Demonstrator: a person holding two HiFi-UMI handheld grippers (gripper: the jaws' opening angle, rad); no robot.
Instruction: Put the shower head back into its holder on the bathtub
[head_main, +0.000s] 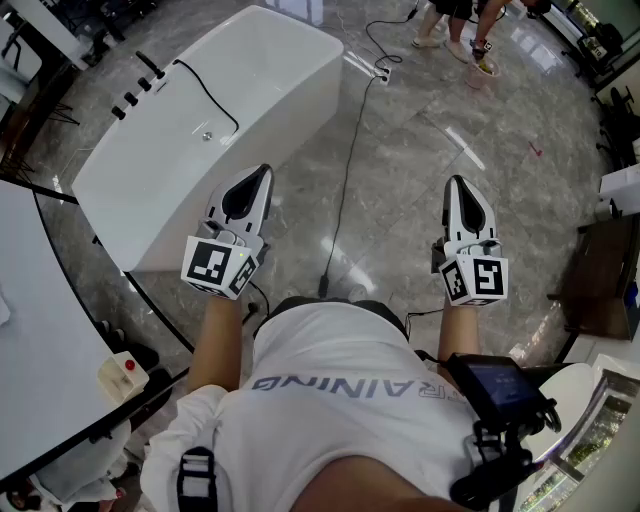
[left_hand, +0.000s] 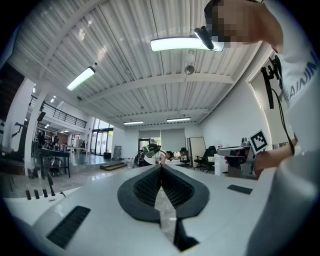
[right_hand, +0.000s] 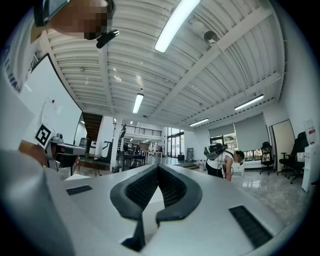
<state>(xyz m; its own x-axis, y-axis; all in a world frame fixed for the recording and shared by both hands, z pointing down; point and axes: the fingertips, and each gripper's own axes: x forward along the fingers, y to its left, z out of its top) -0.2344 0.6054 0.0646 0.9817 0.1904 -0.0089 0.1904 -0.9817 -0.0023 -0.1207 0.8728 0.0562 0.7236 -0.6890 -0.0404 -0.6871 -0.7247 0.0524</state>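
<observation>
The white bathtub (head_main: 270, 70) stands on the floor ahead and to the left. A slim black shower head (head_main: 151, 66) sits at its far left rim beside a row of black fittings (head_main: 131, 98). Its black hose (head_main: 212, 98) loops over the tub. Whether the head rests in a holder is too small to tell. My left gripper (head_main: 262, 172) is level in front of the tub's near end, jaws shut and holding nothing (left_hand: 161, 167). My right gripper (head_main: 456, 182) hovers over bare floor to the right, also shut with nothing in it (right_hand: 158, 167).
A black cable (head_main: 345, 170) runs across the grey marble floor to a power strip (head_main: 381, 70). People's feet (head_main: 460, 35) stand at the far side. A white table (head_main: 40, 330) with a red-button box (head_main: 122, 372) is at my left. Dark furniture (head_main: 600, 280) stands at the right.
</observation>
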